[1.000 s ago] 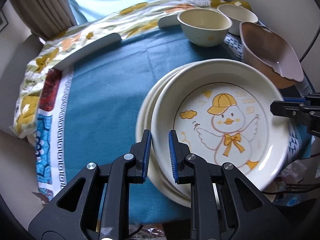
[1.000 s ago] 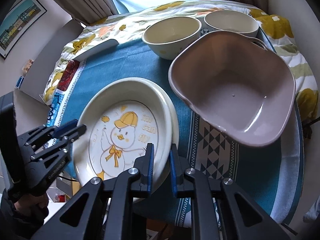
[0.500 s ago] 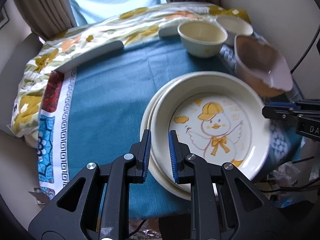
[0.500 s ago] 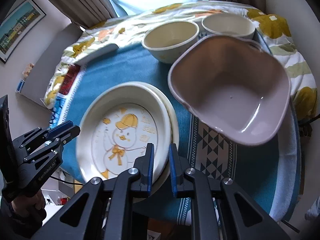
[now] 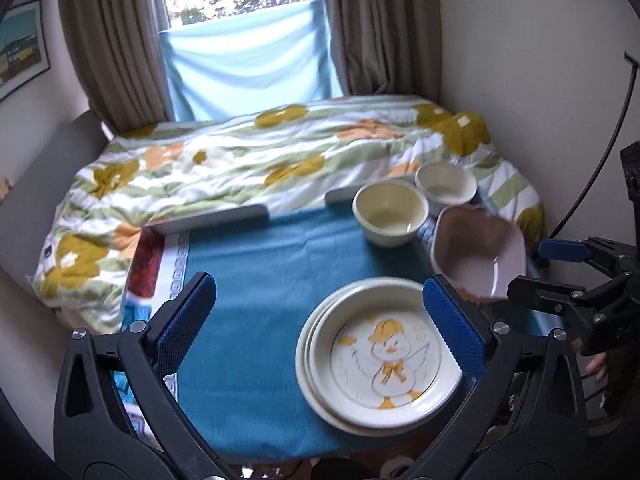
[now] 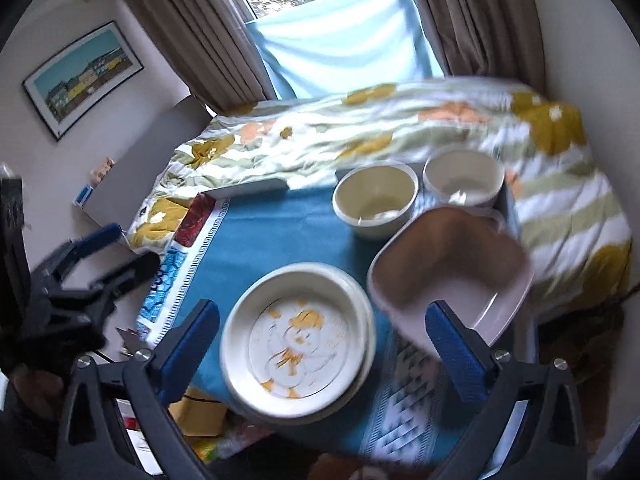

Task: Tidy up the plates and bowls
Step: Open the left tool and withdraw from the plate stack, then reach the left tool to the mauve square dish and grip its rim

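Observation:
A duck-printed plate (image 5: 380,356) (image 6: 298,340) lies on top of a stack of cream plates on the teal cloth (image 5: 256,280). Behind it stand a cream bowl (image 5: 390,214) (image 6: 374,204), a smaller white bowl (image 5: 446,188) (image 6: 464,182) and a pinkish-brown squarish bowl (image 5: 478,250) (image 6: 448,264). My left gripper (image 5: 318,292) hangs well above the table, its jaws opening wide and holding nothing. The right gripper (image 6: 324,312) is likewise high, its jaws opening and bare. Each shows in the other's view: right gripper (image 5: 548,268), left gripper (image 6: 116,248).
A floral quilt (image 5: 248,160) covers the far side up to the curtained window (image 5: 248,52). A grey tray edge (image 5: 216,218) lies at the cloth's back. A wall with a black cable (image 5: 616,120) is close on the right. Clutter sits below the table's front edge.
Both grippers have risen and drawn back from the plate stack, and their jaws have gone from shut to wide apart. The views now take in the window.

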